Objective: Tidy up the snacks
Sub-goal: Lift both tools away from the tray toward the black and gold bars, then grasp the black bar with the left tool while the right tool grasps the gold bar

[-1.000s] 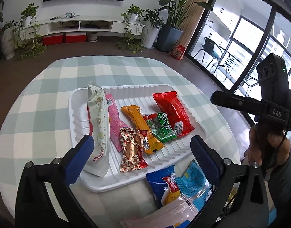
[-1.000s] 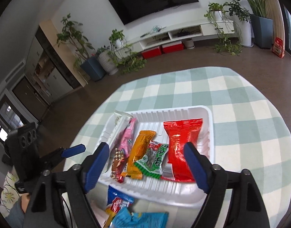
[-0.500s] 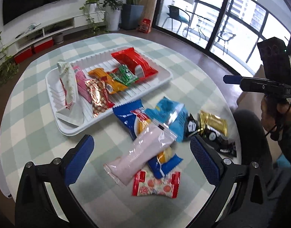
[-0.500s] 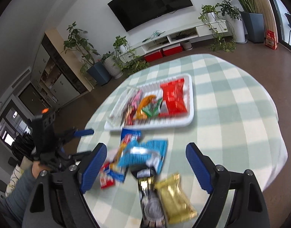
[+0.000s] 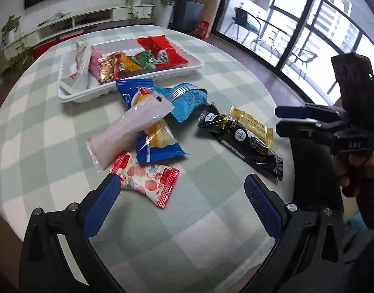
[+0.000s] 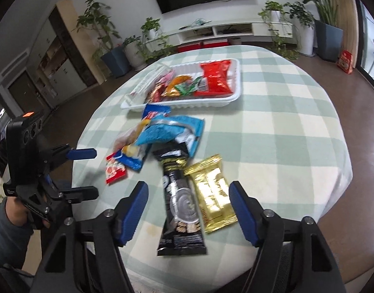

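Both claws (image 5: 179, 200) (image 6: 187, 205) pulled back, wide & empty; glossy black pkt (image 6: 181, 202) beside gold one (image 6: 212, 195).

Only "DAS" reads clearly, on the right tongs (image 5: 288, 118); the snack wrappers' print is illegible.

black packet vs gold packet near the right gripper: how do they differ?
The black packet is longer and narrower; the gold packet is shorter and wider. The black one's far end tucks under the light blue packet; the gold one is clear of it. The black one overlaps the gold one's edge. Both lie flat on the checked tablecloth, outside the white tray.
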`<state>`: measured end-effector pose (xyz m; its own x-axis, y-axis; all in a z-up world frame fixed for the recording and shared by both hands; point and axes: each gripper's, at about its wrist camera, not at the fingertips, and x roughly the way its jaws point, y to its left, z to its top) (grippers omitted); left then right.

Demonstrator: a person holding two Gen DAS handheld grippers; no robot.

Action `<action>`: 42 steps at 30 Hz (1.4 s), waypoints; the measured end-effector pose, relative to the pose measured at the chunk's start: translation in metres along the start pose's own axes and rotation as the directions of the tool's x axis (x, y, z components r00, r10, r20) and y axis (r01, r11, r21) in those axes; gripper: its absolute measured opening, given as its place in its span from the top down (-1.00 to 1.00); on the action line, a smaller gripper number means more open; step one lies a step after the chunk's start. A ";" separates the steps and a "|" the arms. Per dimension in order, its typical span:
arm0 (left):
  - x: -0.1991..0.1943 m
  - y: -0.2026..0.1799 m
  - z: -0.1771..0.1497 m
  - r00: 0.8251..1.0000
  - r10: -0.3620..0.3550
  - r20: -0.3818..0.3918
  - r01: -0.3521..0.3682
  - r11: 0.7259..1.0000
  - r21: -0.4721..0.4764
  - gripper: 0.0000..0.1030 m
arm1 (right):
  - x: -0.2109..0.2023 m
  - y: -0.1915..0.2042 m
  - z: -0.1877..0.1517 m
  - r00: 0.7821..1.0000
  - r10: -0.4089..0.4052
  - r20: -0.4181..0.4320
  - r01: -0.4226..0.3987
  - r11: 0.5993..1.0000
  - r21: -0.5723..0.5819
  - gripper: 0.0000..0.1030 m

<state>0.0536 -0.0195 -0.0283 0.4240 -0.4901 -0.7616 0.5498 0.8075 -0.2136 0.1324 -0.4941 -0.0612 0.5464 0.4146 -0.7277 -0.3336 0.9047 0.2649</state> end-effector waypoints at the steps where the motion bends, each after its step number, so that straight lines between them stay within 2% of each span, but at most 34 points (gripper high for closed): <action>1: -0.002 0.004 -0.004 1.000 0.003 0.021 -0.002 0.998 -0.057 -0.99 | 0.004 0.006 -0.002 1.000 0.003 -0.009 -0.004 1.000 -0.019 -0.31; 3: -0.004 0.009 -0.011 0.999 -0.001 0.040 0.006 0.991 -0.133 -0.99 | 0.011 0.016 -0.004 1.000 0.001 -0.029 -0.003 0.999 -0.049 -0.24; 7: -0.002 0.010 -0.010 0.998 0.061 0.013 -0.058 0.988 -0.143 -0.99 | 0.032 0.031 -0.010 0.997 -0.025 -0.075 0.016 0.993 -0.114 -0.13; 11: 0.003 0.011 -0.007 0.995 0.102 0.002 -0.100 0.981 -0.168 -0.99 | 0.046 0.030 -0.016 0.992 -0.062 -0.107 0.049 0.991 -0.123 -0.10; 14: 0.009 0.011 -0.005 0.994 0.104 -0.016 -0.105 0.978 -0.181 -0.99 | 0.053 0.026 -0.021 0.987 -0.068 -0.145 0.051 0.992 -0.116 -0.04; 19: 0.013 -0.002 -0.001 0.998 0.061 -0.005 -0.061 0.983 -0.171 -0.99 | 0.052 0.024 -0.024 0.989 -0.060 -0.136 0.045 0.993 -0.111 0.00; 22: 0.013 -0.013 0.005 1.000 0.017 0.011 -0.015 0.986 -0.169 -0.99 | 0.045 0.021 -0.022 0.988 -0.024 -0.155 0.013 0.997 -0.074 0.00; 23: 0.014 -0.018 0.007 1.000 0.008 0.012 -0.006 0.986 -0.165 -0.99 | 0.040 0.018 -0.020 0.988 -0.006 -0.154 -0.002 0.999 -0.053 -0.02; 25: 0.019 -0.030 0.012 1.000 -0.015 0.006 0.016 0.988 -0.154 -0.99 | 0.022 0.010 -0.014 0.990 0.058 -0.132 -0.060 0.998 -0.005 -0.30; 27: 0.028 -0.043 0.017 0.999 -0.033 -0.006 0.031 0.990 -0.140 -0.99 | 0.004 0.001 -0.009 0.992 0.092 -0.088 -0.091 0.996 0.015 -0.44; 29: 0.039 -0.058 0.023 0.999 -0.038 -0.024 0.035 0.992 -0.122 -0.99 | -0.013 -0.008 -0.003 0.997 0.057 -0.045 -0.057 0.998 0.000 -0.44; 32: 0.059 -0.076 0.034 0.998 -0.054 -0.040 0.049 0.991 -0.128 -0.99 | -0.017 -0.027 0.002 0.998 -0.048 -0.046 0.049 0.999 0.014 -0.43; 36: 0.092 -0.083 0.043 0.996 -0.023 -0.089 0.010 0.989 -0.146 -0.99 | -0.013 -0.037 0.001 0.997 -0.047 -0.062 0.050 0.997 0.051 -0.38; 38: 0.098 -0.083 0.045 0.997 -0.012 -0.073 0.001 0.989 -0.148 -0.95 | -0.008 -0.038 0.000 0.996 -0.057 -0.072 0.060 0.998 0.037 -0.35; 39: 0.099 -0.084 0.047 0.997 -0.003 -0.077 -0.007 0.991 -0.131 -0.84 | -0.006 -0.038 0.001 0.995 -0.070 -0.072 0.072 0.997 0.026 -0.34; 40: 0.099 -0.084 0.047 0.997 -0.001 -0.079 -0.008 0.993 -0.121 -0.52 | -0.008 -0.040 0.000 0.995 -0.078 -0.065 0.080 0.997 0.019 -0.34; 41: 0.097 -0.083 0.046 0.997 -0.003 -0.082 -0.006 0.993 -0.117 -0.10 | -0.008 -0.040 -0.001 0.994 -0.085 -0.065 0.086 0.996 0.013 -0.34; 42: 0.096 -0.080 0.045 0.996 -0.004 -0.089 -0.007 0.993 -0.116 0.02 | -0.008 -0.043 -0.002 0.994 -0.087 -0.067 0.088 0.996 0.012 -0.34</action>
<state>0.0823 -0.1460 -0.0571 0.3561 -0.4617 -0.8124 0.4599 0.8434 -0.2777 0.1411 -0.5362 -0.0678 0.5206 0.3272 -0.7887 -0.2753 0.9387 0.2077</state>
